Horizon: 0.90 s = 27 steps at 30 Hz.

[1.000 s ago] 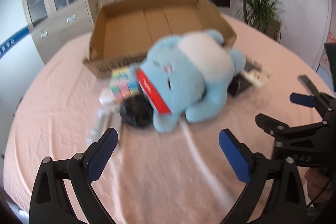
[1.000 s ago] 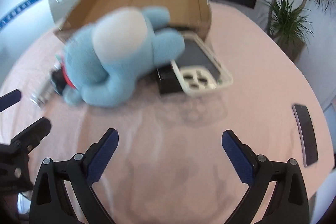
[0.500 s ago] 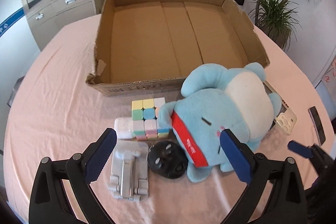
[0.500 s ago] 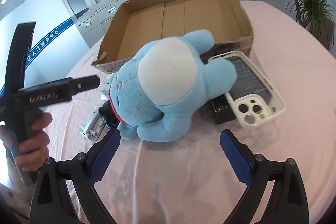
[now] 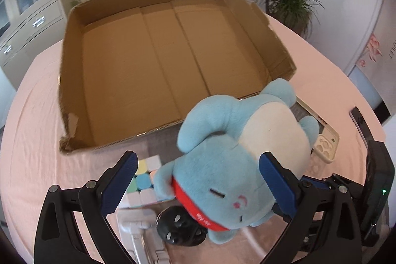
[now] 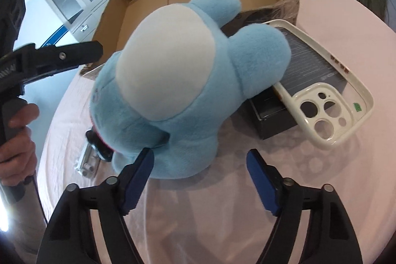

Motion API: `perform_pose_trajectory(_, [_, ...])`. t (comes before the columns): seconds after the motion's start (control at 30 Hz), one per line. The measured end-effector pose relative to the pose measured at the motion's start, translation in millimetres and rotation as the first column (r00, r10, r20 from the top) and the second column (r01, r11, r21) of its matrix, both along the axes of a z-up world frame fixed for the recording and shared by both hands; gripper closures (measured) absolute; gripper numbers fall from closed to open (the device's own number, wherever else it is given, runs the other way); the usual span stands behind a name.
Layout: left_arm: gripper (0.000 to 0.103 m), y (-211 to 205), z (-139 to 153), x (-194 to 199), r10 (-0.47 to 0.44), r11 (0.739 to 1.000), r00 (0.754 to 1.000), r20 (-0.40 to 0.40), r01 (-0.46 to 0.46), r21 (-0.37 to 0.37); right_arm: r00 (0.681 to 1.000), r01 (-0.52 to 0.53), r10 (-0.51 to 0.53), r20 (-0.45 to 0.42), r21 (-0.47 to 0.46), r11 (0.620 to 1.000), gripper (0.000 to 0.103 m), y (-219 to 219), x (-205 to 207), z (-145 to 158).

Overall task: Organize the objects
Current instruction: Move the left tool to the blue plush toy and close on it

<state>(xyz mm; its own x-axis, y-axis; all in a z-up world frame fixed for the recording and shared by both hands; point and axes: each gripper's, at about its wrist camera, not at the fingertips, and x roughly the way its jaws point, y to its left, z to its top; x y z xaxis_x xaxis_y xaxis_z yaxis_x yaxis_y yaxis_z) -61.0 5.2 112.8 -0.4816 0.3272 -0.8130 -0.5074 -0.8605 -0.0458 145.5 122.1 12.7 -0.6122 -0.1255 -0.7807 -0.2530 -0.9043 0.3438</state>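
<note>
A blue plush toy (image 5: 237, 157) with a white belly and red collar lies on the pink table, in front of an empty cardboard box (image 5: 158, 53). My left gripper (image 5: 198, 184) is open, its fingers straddling the plush's head. My right gripper (image 6: 199, 177) is open, just short of the plush (image 6: 178, 81). Beside the plush lie a pastel puzzle cube (image 5: 144, 177), a black perforated ball (image 5: 179, 227) and a white stand (image 5: 141, 231).
A cream phone case (image 6: 329, 95) rests on a black box (image 6: 272, 113) right of the plush. A dark phone (image 5: 361, 123) lies near the table's right edge. Cabinets and potted plants stand behind the table.
Both grippers moved forward toward the plush. The left gripper now straddles its head; the right one came close behind its body and narrowed a little.
</note>
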Motion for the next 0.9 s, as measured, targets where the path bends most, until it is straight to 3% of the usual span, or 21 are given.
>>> perform_pose_trajectory(0.1, [0.005,8,-9,-8,-0.076,0.997,0.995,0.064,0.075,0.021,1.0,0.007,-0.006,0.01,-0.064,0.998,0.05,3,-6,-6])
perform_pose_trajectory(0.3, [0.005,17,-19,-5,-0.148,0.989,0.984,0.098,0.144,0.039,0.999,0.038,-0.04,-0.019,-0.082,0.996,0.058,-4,-15,-1])
perform_pose_trajectory(0.4, [0.006,19,-23,1,-0.201,0.979,0.968,0.148,0.193,0.066,1.0,-0.007,0.007,0.007,-0.058,0.998,0.075,-6,-23,2])
perform_pose_trajectory(0.5, [0.007,31,-27,16,-0.225,0.974,0.963,0.151,0.225,0.014,0.999,-0.041,0.041,-0.004,-0.03,0.999,0.079,-3,-19,13])
perform_pose_trajectory(0.6, [0.007,30,-16,47,-0.288,0.956,0.939,0.187,0.27,0.113,0.997,-0.075,0.075,-0.033,-0.023,0.997,0.079,6,2,30])
perform_pose_trajectory(0.7, [0.007,26,8,95,-0.396,0.905,0.905,0.155,0.357,0.231,0.974,-0.215,0.211,-0.079,-0.041,0.976,0.085,13,33,55])
perform_pose_trajectory(0.77, [0.007,22,19,117,-0.376,0.917,0.924,0.073,0.36,0.174,0.959,-0.273,0.275,-0.069,0.035,0.961,0.09,11,59,64])
perform_pose_trajectory(0.83, [0.007,12,23,117,-0.308,0.945,0.951,0.012,0.304,0.12,0.966,-0.25,0.256,-0.032,0.14,0.958,0.09,11,73,68])
perform_pose_trajectory(0.9, [0.007,2,15,99,-0.203,0.975,0.979,0.028,0.199,0.094,0.977,-0.207,0.212,-0.032,0.119,0.971,0.09,24,86,62])
